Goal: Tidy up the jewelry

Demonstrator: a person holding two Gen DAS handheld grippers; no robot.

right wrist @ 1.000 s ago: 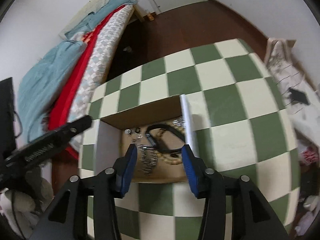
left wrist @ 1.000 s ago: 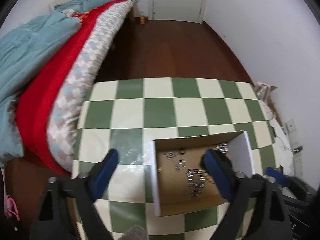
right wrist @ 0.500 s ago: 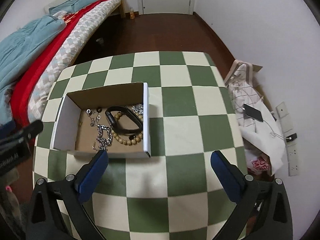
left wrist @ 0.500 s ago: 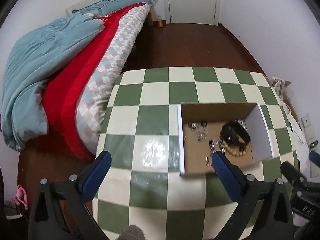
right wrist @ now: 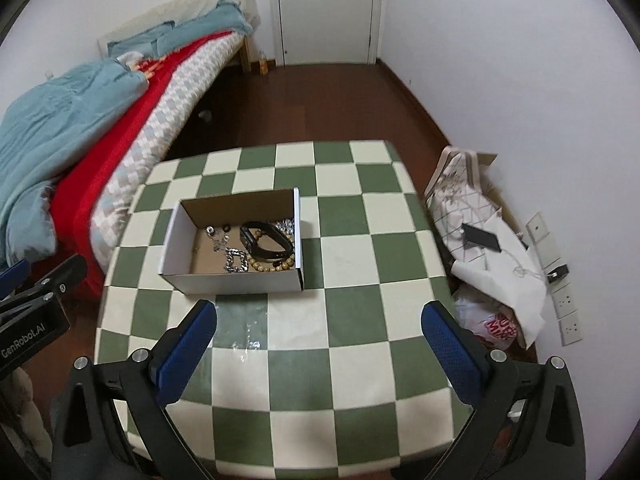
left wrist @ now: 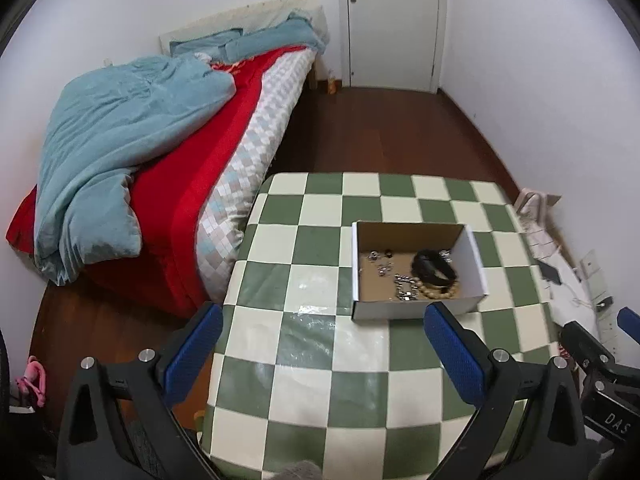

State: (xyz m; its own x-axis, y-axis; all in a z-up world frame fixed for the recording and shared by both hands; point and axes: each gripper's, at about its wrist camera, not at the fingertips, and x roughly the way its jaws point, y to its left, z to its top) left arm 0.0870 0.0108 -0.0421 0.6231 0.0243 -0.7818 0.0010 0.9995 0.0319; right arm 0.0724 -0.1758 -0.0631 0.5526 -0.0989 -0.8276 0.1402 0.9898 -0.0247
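Observation:
A white cardboard box (left wrist: 416, 309) (right wrist: 236, 282) with a brown inside stands on the green and cream checkered table (left wrist: 320, 360) (right wrist: 352, 320). In it lie a black band (left wrist: 434, 271) (right wrist: 267, 242), a wooden bead bracelet (left wrist: 438, 293) (right wrist: 276, 266), a silver chain (left wrist: 405, 289) (right wrist: 236, 261) and several small rings and earrings. My left gripper (left wrist: 322, 350) is open and empty, held above the table's near side, well short of the box. My right gripper (right wrist: 320, 350) is open and empty too, above the table's near side.
A bed (left wrist: 168, 168) with a red sheet and a blue duvet stands left of the table. Bags, papers and a phone (right wrist: 480, 238) lie on the floor by the right wall. A white door (left wrist: 394, 24) is at the far end.
Both grippers have pulled up and back from the box. The right gripper's jaws, narrow over the box a second ago, have opened wide. The jewelry stays in the box.

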